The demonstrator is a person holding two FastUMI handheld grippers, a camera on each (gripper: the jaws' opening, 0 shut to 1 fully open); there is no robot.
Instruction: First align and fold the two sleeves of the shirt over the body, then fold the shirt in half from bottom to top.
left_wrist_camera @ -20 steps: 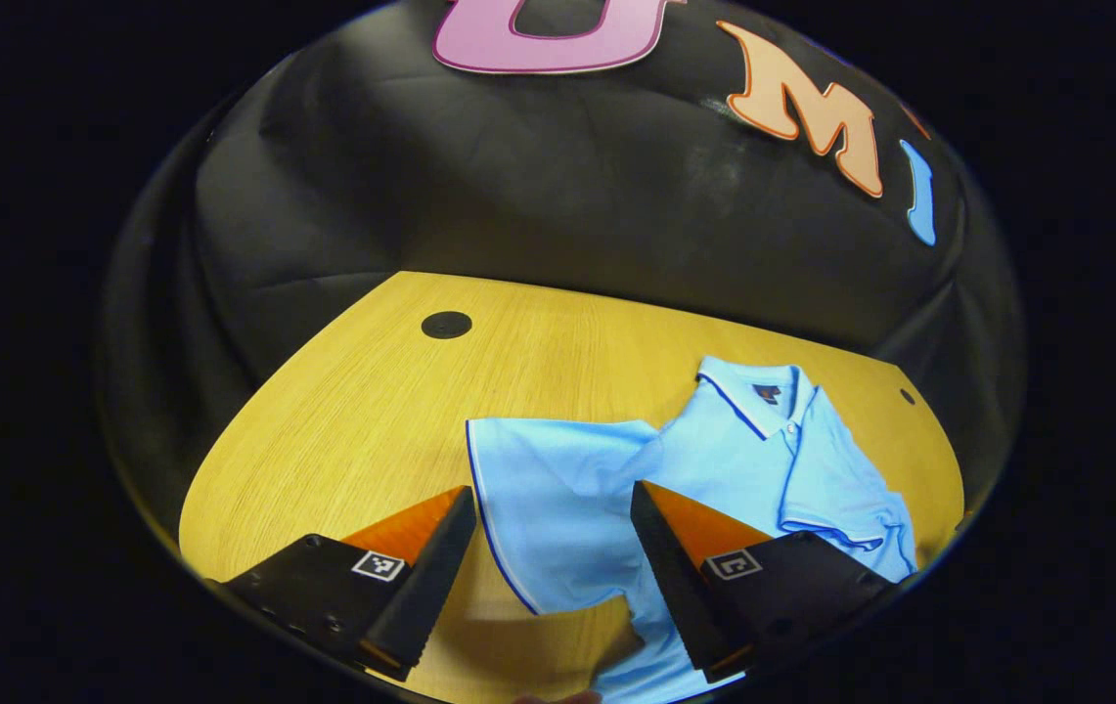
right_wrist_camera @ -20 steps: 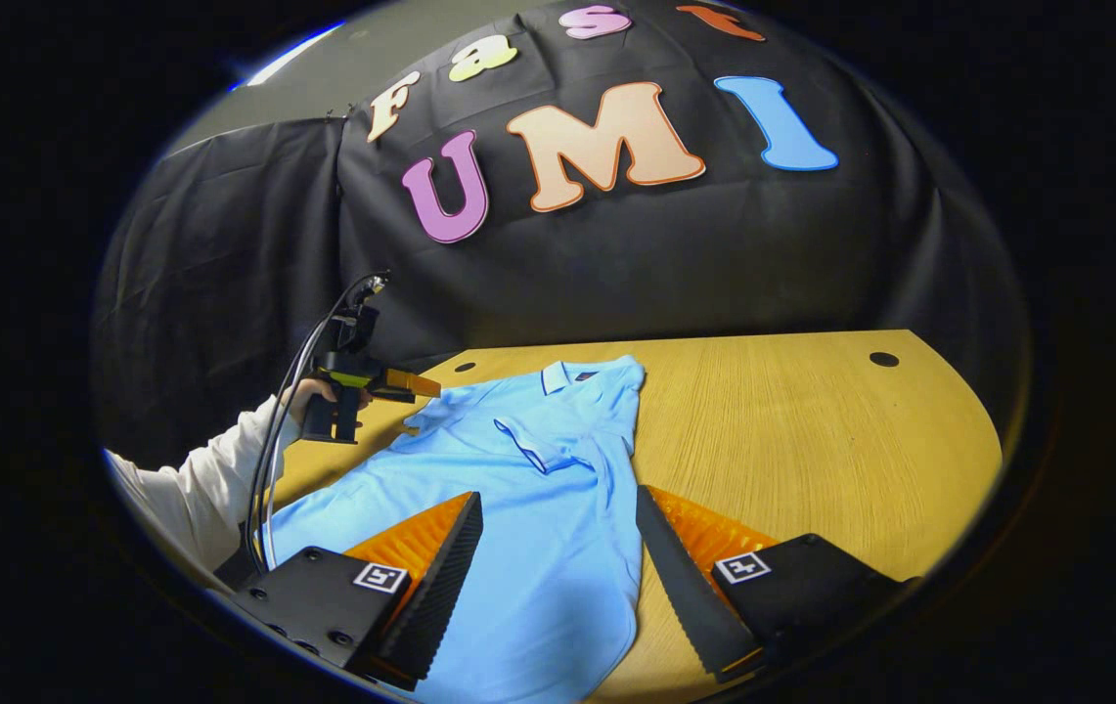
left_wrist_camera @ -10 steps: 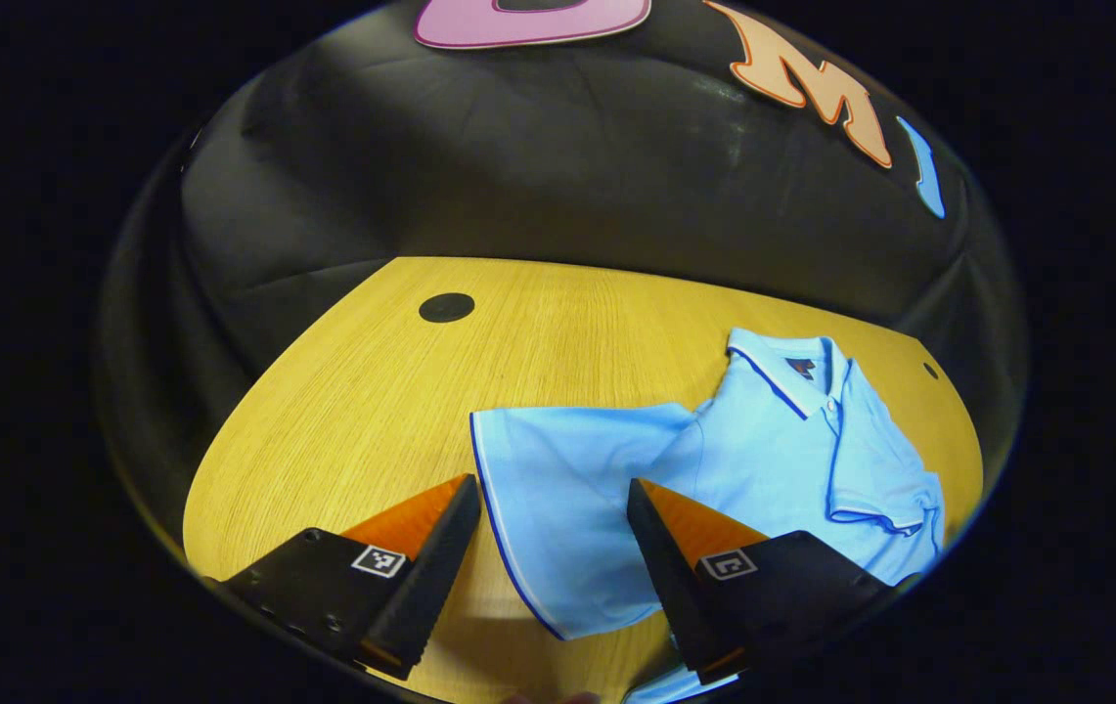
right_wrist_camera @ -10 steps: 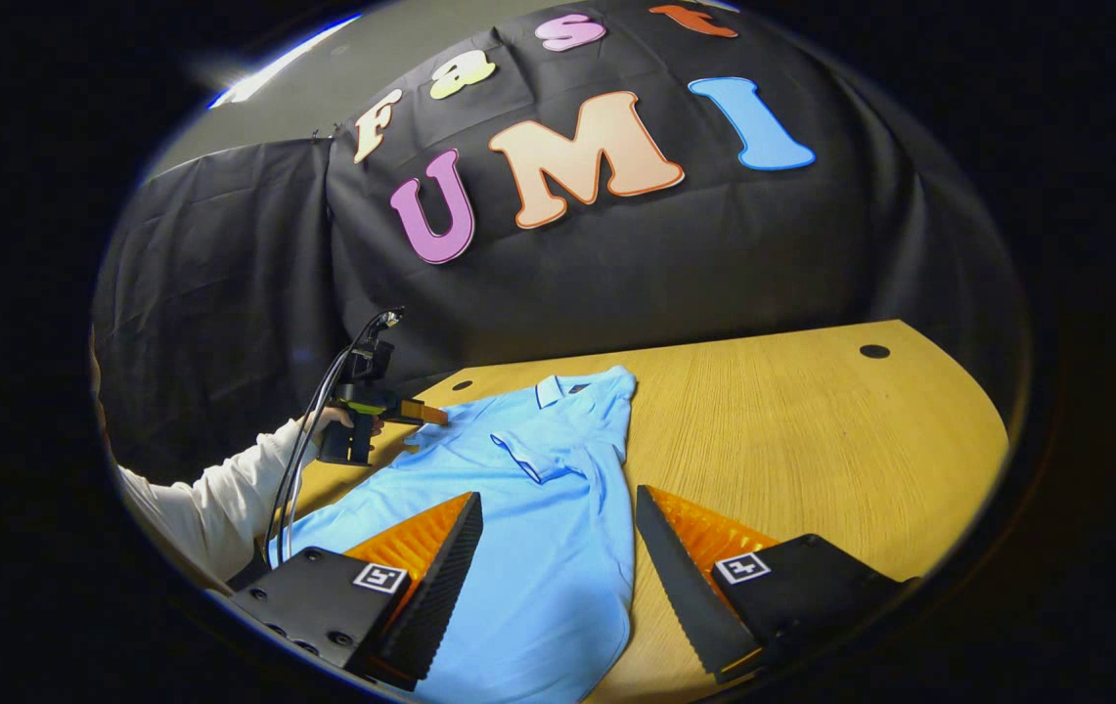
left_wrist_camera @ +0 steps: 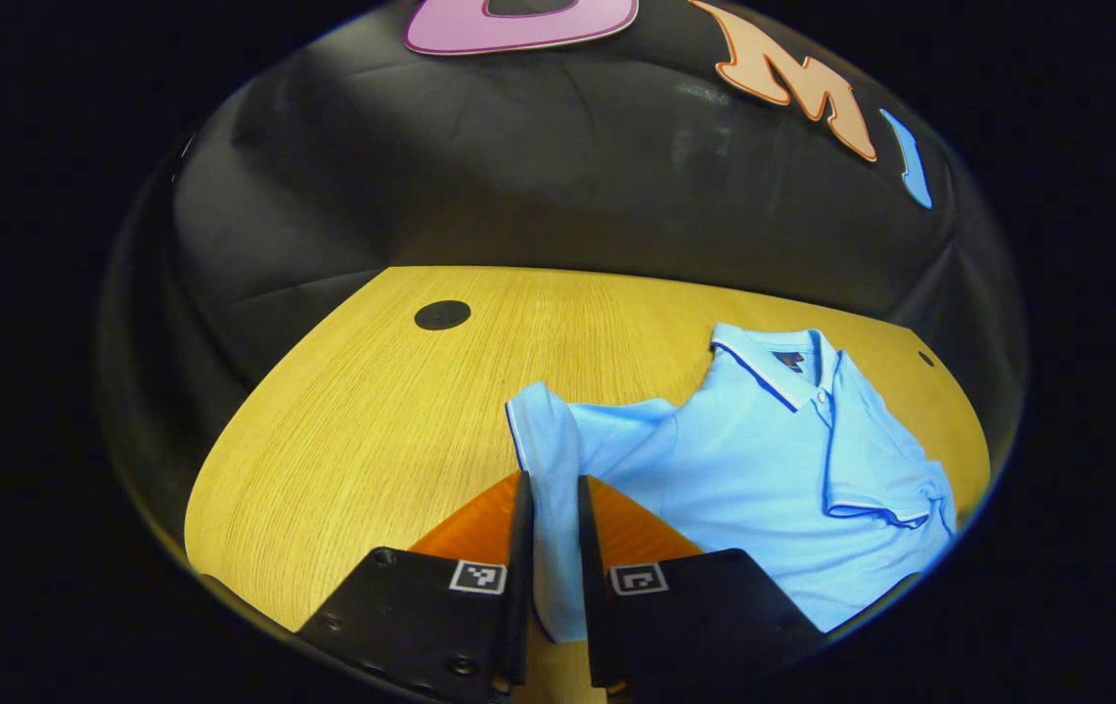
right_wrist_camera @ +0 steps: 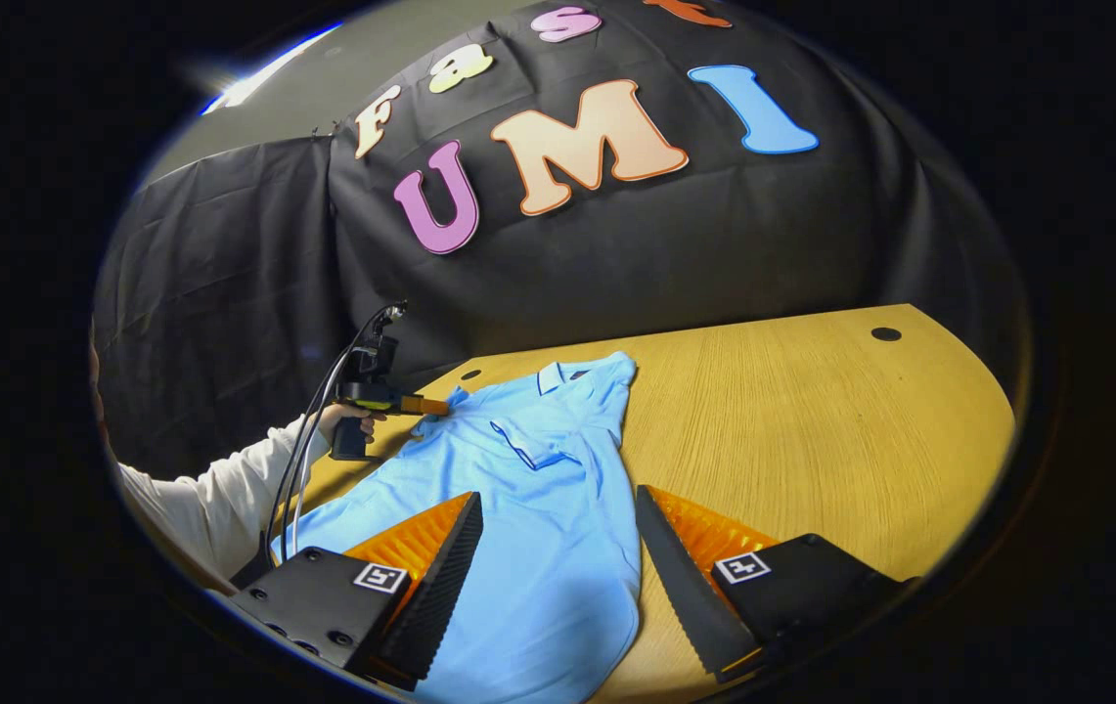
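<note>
- Nearest in the left gripper view, the left gripper (left_wrist_camera: 550,548) has its two fingers drawn almost together, and a strip of light blue cloth runs up the narrow gap between them: both fingers press on the short left sleeve (left_wrist_camera: 543,440), gathered into a raised ridge.
- That pinch looks like the way to get a limp sleeve off the wood so it can be carried over the chest rather than dragged.
- Just beyond, the light blue short-sleeved polo shirt with dark piping (left_wrist_camera: 763,460) lies face up on the yellow wood-grain table (left_wrist_camera: 372,391), with its collar (left_wrist_camera: 778,362) toward the far edge.
- The other sleeve (left_wrist_camera: 875,494) lies folded in over the body, its dark-trimmed cuff on the chest, so my read is that one sleeve fold is done and this is the second.
- In the right gripper view, the right gripper (right_wrist_camera: 558,567) stands wide open with nothing between its fingers, over the lower body of the shirt (right_wrist_camera: 538,548) near the hem, likely waiting for the bottom-to-top fold.
- Farther off there, a hand in a white sleeve (right_wrist_camera: 215,499) holds the left gripper (right_wrist_camera: 425,406) at the shirt's shoulder.
- A dark round table hole (left_wrist_camera: 442,314) sits near the back.
</note>
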